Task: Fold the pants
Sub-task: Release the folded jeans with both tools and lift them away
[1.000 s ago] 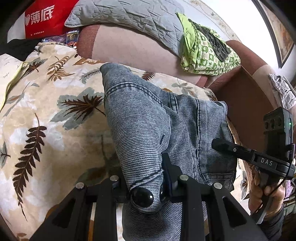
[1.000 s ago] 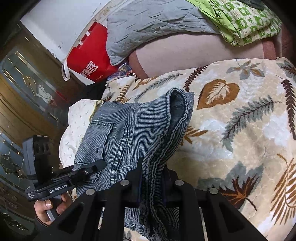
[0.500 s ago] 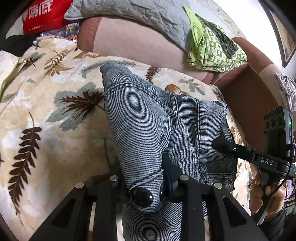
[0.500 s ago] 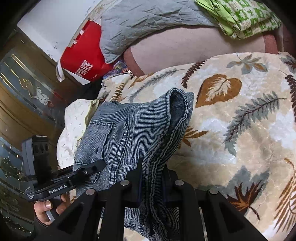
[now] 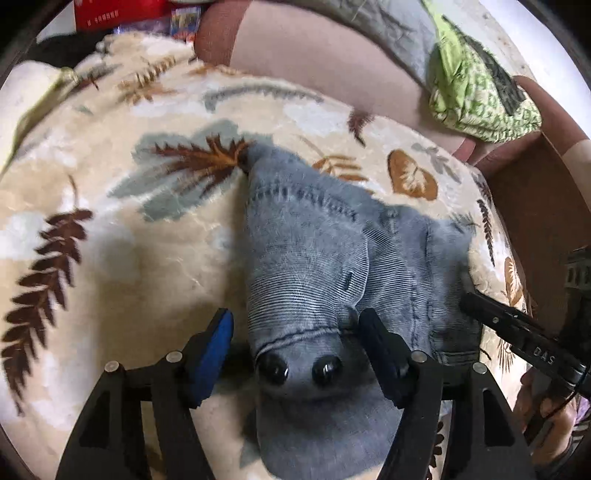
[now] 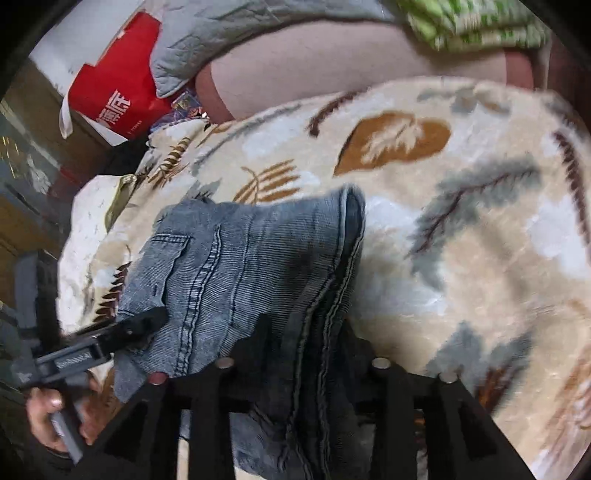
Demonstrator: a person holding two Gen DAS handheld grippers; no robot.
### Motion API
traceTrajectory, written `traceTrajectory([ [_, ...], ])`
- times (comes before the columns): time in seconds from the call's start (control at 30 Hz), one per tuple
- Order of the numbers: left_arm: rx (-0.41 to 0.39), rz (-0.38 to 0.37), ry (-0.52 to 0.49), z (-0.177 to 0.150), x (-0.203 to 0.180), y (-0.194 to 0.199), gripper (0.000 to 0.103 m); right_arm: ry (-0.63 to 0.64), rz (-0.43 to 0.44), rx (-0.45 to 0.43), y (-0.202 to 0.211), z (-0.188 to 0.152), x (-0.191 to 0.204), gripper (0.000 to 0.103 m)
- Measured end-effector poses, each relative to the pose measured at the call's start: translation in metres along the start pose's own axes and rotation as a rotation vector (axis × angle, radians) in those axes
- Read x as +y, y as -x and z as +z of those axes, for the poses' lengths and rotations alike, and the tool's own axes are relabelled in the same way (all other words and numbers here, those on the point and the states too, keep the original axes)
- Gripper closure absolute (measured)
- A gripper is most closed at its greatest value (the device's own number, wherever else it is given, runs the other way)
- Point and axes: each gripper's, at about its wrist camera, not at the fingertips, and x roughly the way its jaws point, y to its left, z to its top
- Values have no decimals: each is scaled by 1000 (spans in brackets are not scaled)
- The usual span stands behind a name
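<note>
Folded blue-grey denim pants (image 5: 314,266) lie on a leaf-patterned blanket (image 5: 122,236). In the left wrist view my left gripper (image 5: 297,328) is open, its blue-padded fingers either side of the waistband end with two dark buttons (image 5: 271,369). In the right wrist view the pants (image 6: 236,273) run toward me, and my right gripper (image 6: 303,332) has its fingers spread around the hem edges, which lie loose between them. The right gripper also shows at the right edge of the left view (image 5: 509,328).
The blanket covers a sofa with a brown-pink backrest (image 5: 314,62). A grey quilted pillow (image 6: 236,29), a green patterned cloth (image 5: 476,88) and a red bag (image 6: 114,92) sit along the back. A dark wooden armrest (image 5: 535,206) is on the right.
Both grippers were shut on the pants and have now opened. The pants have dropped flatter onto the blanket, and both cameras have come lower and closer.
</note>
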Motion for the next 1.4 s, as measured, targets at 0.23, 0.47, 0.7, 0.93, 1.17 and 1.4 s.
traceTrajectory([
  [0.23,-96,102,-16,-14,4,31,25,121,-79,-89,27,-24,38,41],
  [0.47,-82,217,-5,-32,5,15,16,91,-132,24,2,-41,33,34],
  [0.7,-279,300,-135,-69,-42,81,16,100,-133,-150,90,-73,38,8],
  [0.93,-309,265,-172,-95,-77,102,16,77,-174,-177,112,-115,28,6],
  [1.17,-298,288,-180,-104,-88,107,16,88,-182,-160,114,-131,28,6],
  [1.4,-300,234,-177,-104,-84,113,8,125,-184,-147,109,-130,42,6],
])
